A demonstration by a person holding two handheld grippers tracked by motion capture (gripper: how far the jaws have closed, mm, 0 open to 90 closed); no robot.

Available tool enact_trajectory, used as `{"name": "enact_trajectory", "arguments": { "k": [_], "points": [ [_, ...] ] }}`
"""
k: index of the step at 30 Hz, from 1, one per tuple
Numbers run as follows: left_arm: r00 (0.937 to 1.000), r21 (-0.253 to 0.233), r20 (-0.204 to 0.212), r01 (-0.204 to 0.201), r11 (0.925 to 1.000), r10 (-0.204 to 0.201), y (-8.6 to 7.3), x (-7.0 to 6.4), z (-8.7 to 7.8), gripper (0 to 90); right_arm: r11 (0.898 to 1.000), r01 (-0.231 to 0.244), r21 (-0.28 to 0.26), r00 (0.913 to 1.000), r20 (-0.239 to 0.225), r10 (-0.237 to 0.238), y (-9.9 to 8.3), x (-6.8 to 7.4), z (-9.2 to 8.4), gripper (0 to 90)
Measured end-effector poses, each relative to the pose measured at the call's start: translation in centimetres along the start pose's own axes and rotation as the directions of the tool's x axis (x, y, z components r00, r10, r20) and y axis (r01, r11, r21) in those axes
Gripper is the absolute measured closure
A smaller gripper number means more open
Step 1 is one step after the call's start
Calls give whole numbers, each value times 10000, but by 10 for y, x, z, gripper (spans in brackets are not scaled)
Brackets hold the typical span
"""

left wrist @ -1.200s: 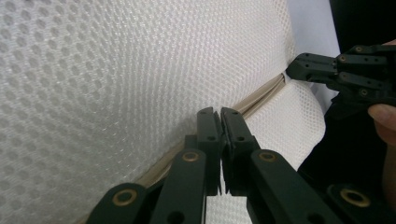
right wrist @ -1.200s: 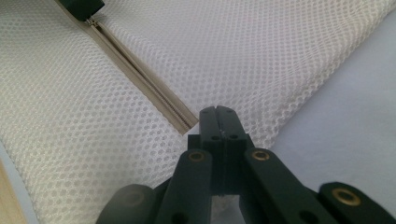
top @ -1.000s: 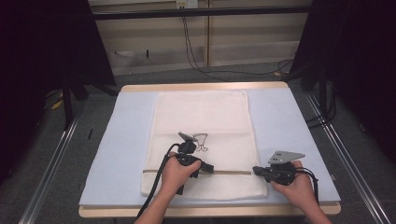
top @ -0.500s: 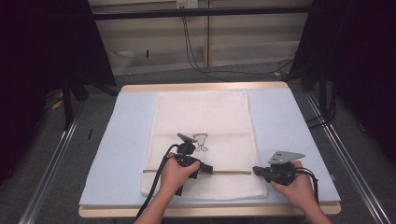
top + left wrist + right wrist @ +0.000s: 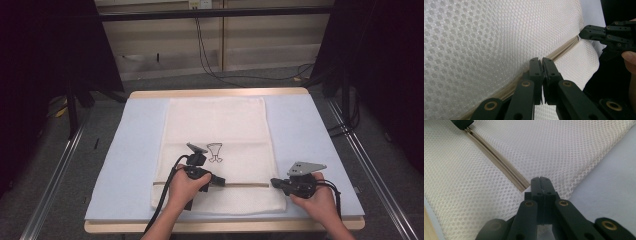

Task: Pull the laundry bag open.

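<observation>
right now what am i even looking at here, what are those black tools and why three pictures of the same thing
A person sits at a table covered with a pale blue mat and holds a black hand-held gripper in each hand. The high view looks down from above. The other two come from small cameras riding on each tool, looking along its two fingers.

On the mat lies a white mesh bag with a small black drawing and a beige zipper running across near the person.

The left gripper is pinched shut on the zipper, apparently at its slider. The right gripper is shut at the bag's right edge, by the zipper's end; the mesh seems caught between its fingers.
</observation>
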State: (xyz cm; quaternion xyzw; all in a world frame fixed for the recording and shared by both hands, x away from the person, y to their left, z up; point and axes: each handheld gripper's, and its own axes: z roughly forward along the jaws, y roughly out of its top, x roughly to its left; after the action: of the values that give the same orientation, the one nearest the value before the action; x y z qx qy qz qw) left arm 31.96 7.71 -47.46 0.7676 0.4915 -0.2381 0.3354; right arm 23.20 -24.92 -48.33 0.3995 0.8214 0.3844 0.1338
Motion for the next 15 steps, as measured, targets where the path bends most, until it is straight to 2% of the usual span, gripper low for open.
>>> {"name": "enact_trajectory", "arguments": {
  "k": [9,14,15],
  "points": [
    [9999,-38,-116,50,10000,-51,0,0,0,873,10000,-4,1,10000,-1,4,0,0,0,900],
    [9999,-66,39,96,9999,-95,-1,1,-4,873,10000,24,19,10000,31,-24,0,0,0,900],
    [9999,-63,-140,27,10000,-28,-1,1,-5,873,10000,32,18,10000,32,-32,0,0,0,900]
  ]
}}
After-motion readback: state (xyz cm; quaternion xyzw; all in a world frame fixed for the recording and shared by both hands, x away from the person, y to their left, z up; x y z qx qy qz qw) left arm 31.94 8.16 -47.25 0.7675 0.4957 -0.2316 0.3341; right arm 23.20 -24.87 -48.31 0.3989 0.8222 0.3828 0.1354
